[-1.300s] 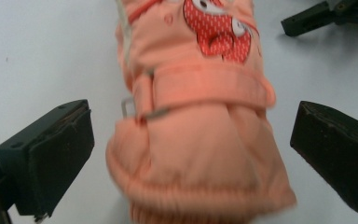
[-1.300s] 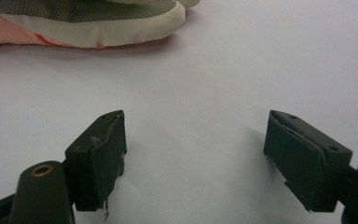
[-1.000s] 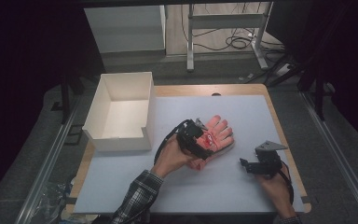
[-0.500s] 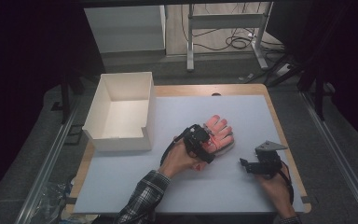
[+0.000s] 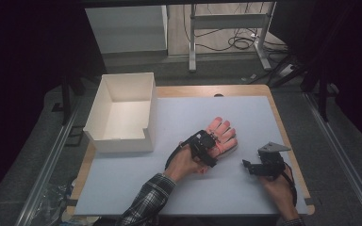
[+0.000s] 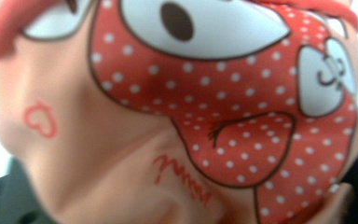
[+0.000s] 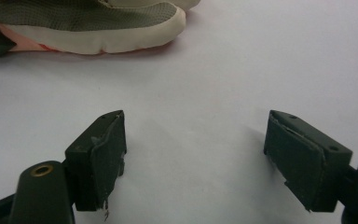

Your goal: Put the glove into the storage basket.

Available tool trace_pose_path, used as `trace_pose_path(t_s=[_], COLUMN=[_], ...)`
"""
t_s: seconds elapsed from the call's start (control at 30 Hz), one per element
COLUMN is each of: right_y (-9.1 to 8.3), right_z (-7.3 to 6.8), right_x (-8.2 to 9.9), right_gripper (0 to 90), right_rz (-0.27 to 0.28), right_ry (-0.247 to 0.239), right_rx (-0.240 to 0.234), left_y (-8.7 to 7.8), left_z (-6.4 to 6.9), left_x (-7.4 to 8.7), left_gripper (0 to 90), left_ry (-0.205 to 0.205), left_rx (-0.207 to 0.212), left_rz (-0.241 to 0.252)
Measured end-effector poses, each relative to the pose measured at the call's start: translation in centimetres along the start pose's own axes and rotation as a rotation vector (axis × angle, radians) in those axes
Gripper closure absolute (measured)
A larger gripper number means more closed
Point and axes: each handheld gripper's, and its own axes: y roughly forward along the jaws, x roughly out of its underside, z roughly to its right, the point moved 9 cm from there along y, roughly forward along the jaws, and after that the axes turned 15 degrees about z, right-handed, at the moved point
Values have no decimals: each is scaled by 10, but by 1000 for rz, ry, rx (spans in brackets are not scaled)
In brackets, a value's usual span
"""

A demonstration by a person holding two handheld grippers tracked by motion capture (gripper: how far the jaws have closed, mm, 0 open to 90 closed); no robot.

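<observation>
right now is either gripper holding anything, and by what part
The left gripper is over the pink glove at its cuff end, and its jaws have just been closing; a firm grip cannot be told. The right gripper is open over bare mat.

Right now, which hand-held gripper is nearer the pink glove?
Left. The left hand-held gripper is on the pink glove; the right hand-held gripper sits apart, off its near right side.

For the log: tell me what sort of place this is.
Probably a lab or workshop set up for recording. A table with a pale mat stands on grey carpet, a metal frame and loose cables sit behind it, and the surroundings are dark.
</observation>
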Motion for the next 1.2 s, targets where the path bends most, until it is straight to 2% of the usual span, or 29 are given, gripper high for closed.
trace_pose_path(t_s=[0.13,0.3,0.5,0.63,0.8,1.2], right_y=[0,0,0,0,0,0], right_z=[0,0,0,0,0,0], right_x=[0,0,0,0,0,0], right_gripper=[212,212,212,212,212,212], right_rz=[-1,0,0,1,1,1], right_ry=[0,0,1,0,0,2], right_rx=[0,0,0,0,0,1], left_y=[-4,-8,-13,-17,-27,-63], left_z=[2,0,-3,-5,-11,-41], left_x=[-1,-1,-4,-6,-12,-37], left_gripper=[415,498,514,514,512,502], left_ry=[-6,-31,-56,-66,-79,-111], left_rx=[18,42,59,67,47,-21], left_rz=[6,42,71,72,71,106])
